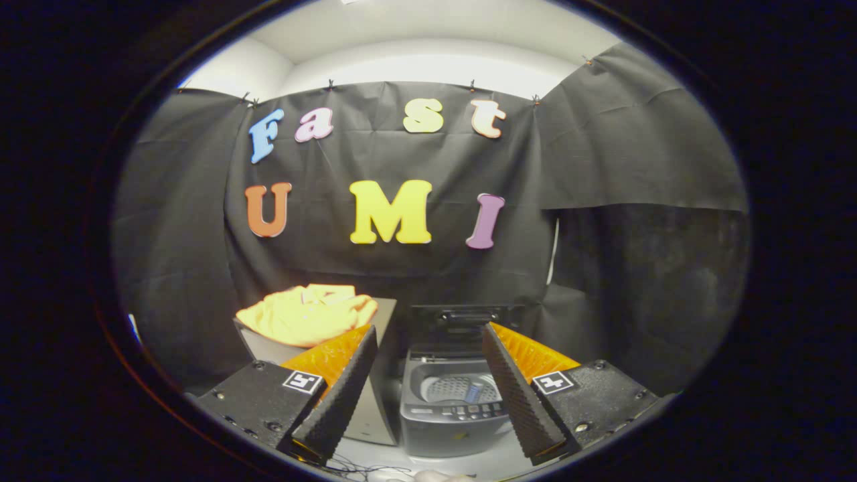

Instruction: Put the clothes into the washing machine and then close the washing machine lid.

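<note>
Black cloth behind, we hold our hand-held gripper (428, 381) released, washing machine (452, 402) open-lidded between its fingers, yellow clothes (308, 314) beyond the left finger; next we must reach and grasp them.

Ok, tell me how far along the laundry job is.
Barely started. Done: the washing machine already stands with its lid up and the drum showing. In hand: nothing; the gripper is open, its fingers framing the machine, holding nothing. Left: the yellow clothes still lie piled on the box beside the machine; they must go in, then the lid shut.
</note>
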`<state>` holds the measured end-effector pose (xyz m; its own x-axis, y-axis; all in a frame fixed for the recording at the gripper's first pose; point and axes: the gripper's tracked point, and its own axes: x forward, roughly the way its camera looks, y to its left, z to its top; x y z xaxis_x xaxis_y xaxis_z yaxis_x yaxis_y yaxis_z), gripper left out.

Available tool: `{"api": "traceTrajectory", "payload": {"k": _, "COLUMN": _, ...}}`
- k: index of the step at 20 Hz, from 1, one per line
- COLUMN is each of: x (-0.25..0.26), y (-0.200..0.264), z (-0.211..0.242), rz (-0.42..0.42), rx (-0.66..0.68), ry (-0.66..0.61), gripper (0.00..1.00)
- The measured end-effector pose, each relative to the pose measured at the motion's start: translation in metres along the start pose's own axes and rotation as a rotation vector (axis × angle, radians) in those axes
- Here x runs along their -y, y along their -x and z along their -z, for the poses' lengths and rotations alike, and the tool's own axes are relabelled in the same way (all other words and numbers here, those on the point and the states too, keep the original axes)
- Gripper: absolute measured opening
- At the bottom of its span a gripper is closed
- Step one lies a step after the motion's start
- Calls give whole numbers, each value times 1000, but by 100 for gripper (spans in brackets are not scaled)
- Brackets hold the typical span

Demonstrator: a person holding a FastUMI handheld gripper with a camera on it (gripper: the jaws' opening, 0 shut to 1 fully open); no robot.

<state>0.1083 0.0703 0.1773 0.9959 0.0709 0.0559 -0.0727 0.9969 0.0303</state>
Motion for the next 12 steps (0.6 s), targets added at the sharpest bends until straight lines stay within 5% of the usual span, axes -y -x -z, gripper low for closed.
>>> {"api": "traceTrajectory", "payload": {"k": 12, "x": -142, "y": -149, "z": -64, "rz": -138, "rx": -14, "ry": 14, "gripper": 99}}
